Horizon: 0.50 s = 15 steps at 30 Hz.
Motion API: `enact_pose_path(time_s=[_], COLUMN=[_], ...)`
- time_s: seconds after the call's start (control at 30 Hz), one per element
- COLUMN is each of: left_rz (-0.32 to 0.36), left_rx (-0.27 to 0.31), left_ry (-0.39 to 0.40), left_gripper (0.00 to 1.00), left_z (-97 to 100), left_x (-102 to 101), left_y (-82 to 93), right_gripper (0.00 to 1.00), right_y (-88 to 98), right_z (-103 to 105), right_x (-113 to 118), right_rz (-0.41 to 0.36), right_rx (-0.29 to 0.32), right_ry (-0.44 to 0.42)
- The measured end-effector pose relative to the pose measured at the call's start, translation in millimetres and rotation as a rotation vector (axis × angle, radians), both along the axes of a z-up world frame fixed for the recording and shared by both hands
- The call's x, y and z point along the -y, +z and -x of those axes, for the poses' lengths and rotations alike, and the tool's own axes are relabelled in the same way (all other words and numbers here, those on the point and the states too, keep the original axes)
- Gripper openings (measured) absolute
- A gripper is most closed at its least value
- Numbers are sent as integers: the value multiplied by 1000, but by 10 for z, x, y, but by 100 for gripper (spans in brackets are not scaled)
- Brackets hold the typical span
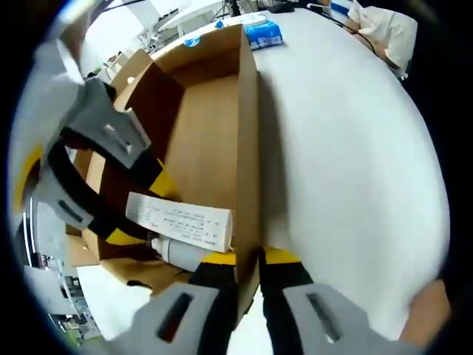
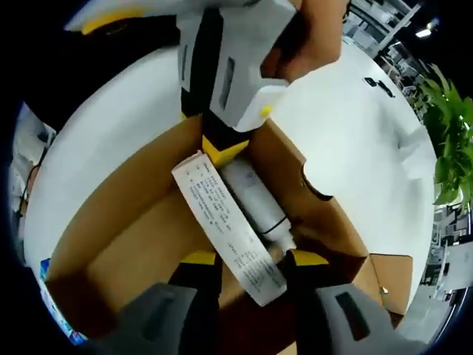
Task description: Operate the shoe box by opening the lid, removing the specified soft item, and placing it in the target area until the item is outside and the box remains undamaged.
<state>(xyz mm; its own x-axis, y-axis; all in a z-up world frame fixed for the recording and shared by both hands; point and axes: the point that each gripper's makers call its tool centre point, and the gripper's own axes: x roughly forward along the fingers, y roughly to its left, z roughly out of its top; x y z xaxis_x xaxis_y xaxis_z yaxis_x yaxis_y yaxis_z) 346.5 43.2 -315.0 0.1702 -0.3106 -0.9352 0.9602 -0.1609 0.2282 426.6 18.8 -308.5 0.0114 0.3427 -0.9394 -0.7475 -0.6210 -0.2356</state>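
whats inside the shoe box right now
Inside the shoe box lie a white tube and a long white printed carton, side by side. The box floor beneath them is covered.

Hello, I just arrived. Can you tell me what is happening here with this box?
A person works with two handheld grippers on an open cardboard shoe box on a white table. The left gripper is clamped on the box's side wall, holding it. The right gripper reaches inside, its jaws on either side of a white printed carton that lies beside a white tube. Both items are in the box.
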Motion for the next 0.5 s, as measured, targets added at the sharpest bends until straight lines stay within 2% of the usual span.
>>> enact_pose_path(time_s=[0.2, 0.27, 0.5], left_rz=[7, 5, 5], left_rx=[-5, -4, -5], left_ry=[-2, -2, -2], left_gripper=[9, 9, 9], left_z=[0, 0, -1], left_x=[6, 8, 14], left_y=[2, 1, 1], right_gripper=[27, 25, 22], right_y=[1, 2, -1], right_z=[4, 2, 33], right_x=[263, 356, 620], right_rz=[26, 17, -1], right_rx=[3, -2, 0], right_ry=[-68, -121, -196])
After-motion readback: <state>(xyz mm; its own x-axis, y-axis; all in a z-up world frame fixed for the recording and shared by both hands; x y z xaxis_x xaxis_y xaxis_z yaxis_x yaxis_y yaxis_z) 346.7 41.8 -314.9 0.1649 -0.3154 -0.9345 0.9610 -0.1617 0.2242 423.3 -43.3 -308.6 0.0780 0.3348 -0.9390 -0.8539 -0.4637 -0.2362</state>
